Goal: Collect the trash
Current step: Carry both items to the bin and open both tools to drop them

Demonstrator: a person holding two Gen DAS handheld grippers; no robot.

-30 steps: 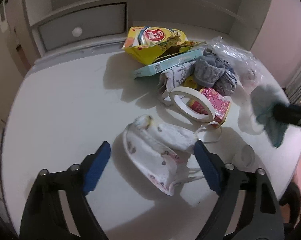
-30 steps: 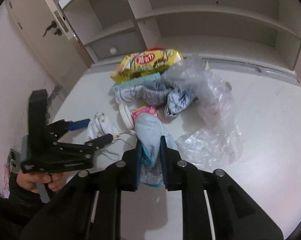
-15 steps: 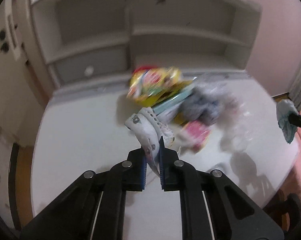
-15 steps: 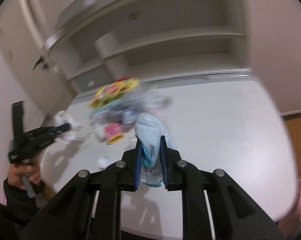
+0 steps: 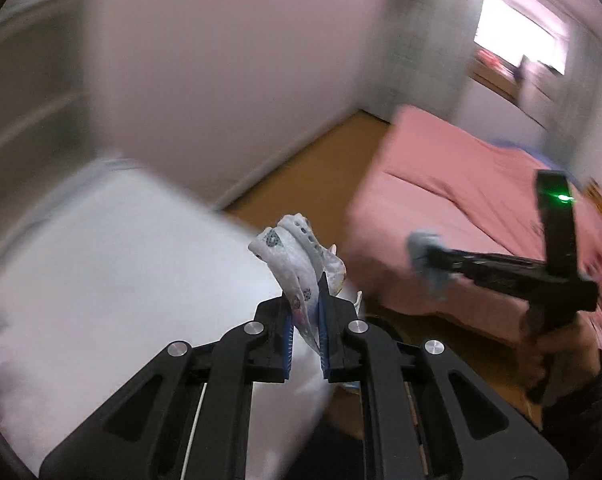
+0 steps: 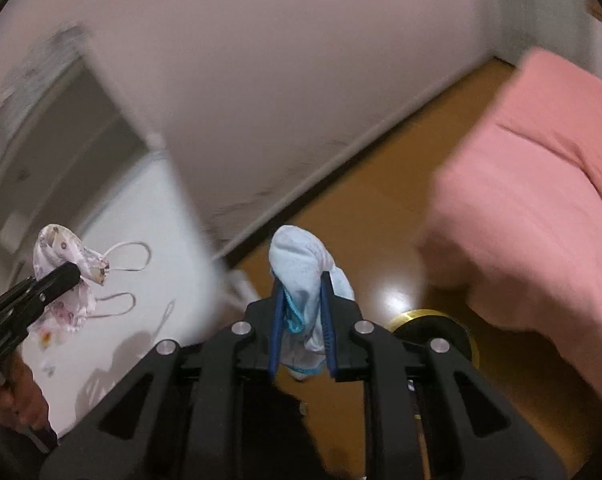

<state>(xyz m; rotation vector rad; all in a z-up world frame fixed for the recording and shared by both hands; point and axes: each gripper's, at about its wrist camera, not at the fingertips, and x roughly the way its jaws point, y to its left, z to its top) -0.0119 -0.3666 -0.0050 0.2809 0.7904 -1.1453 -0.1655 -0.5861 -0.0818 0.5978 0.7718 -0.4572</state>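
Note:
My left gripper [image 5: 304, 300] is shut on a white patterned face mask [image 5: 297, 260] and holds it in the air past the white desk's edge [image 5: 141, 260]. The mask also shows in the right wrist view [image 6: 67, 280], with its ear loops hanging. My right gripper [image 6: 303, 304] is shut on a crumpled light blue face mask [image 6: 303, 272], held over the wooden floor [image 6: 361, 240]. In the left wrist view the right gripper [image 5: 429, 258] shows at right with the blue mask [image 5: 423, 250]. Both views are motion-blurred.
A pink bed [image 6: 541, 200] stands at the right, also in the left wrist view [image 5: 461, 200]. A white wall [image 6: 301, 80] meets the floor behind. A round brass-rimmed object [image 6: 433, 324] sits on the floor below my right gripper. A bright window [image 5: 521, 36] is far right.
Both grippers swung right, away from the desk and its trash pile, toward the floor and bed. One second ago the left gripper was open over the white mask; it has closed on it and lifted it.

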